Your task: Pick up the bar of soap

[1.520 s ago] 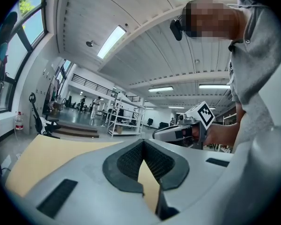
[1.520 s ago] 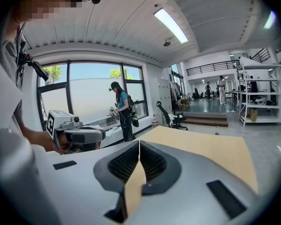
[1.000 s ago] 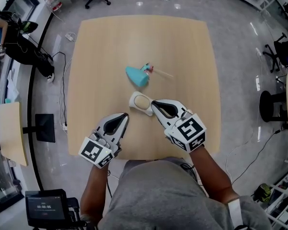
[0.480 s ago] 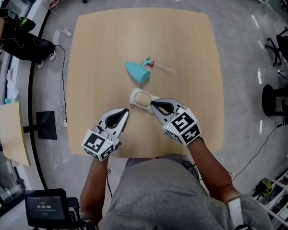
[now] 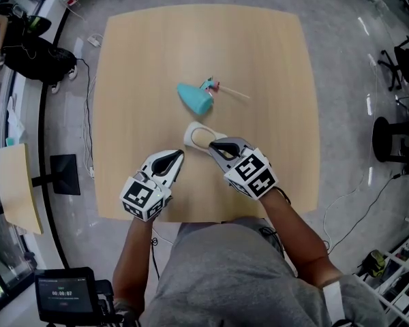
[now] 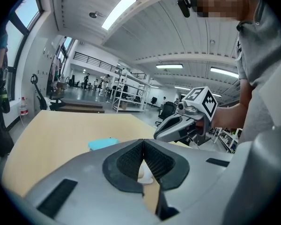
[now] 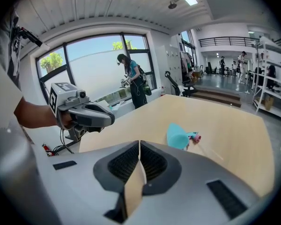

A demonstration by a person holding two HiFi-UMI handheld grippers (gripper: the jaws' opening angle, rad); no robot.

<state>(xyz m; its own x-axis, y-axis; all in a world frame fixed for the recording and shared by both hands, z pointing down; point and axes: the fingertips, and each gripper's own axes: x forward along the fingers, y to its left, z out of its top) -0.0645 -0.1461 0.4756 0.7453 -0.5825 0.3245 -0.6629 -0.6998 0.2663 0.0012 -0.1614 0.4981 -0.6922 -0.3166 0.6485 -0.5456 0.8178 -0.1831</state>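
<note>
Sitting in a white dish (image 5: 189, 137) on the wooden table (image 5: 143, 60), the bar of soap (image 5: 202, 139) is lying flat. The right gripper (image 5: 213, 146) is hanging right at the dish's near edge, its jaws pressed together with nothing in them. The left gripper (image 5: 180, 155) is hanging near the dish, a bit farther back, its jaws closed and empty too. A blue-green thing (image 5: 193, 98) is lying beyond the dish.

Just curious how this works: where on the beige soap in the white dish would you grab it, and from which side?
Probably pinch the soap across its narrower width, on its long sides, coming down from above: it lies flat in the dish, whose rim rings it, hindering a sideways approach. The right tongs are nearest, but shut.
</note>
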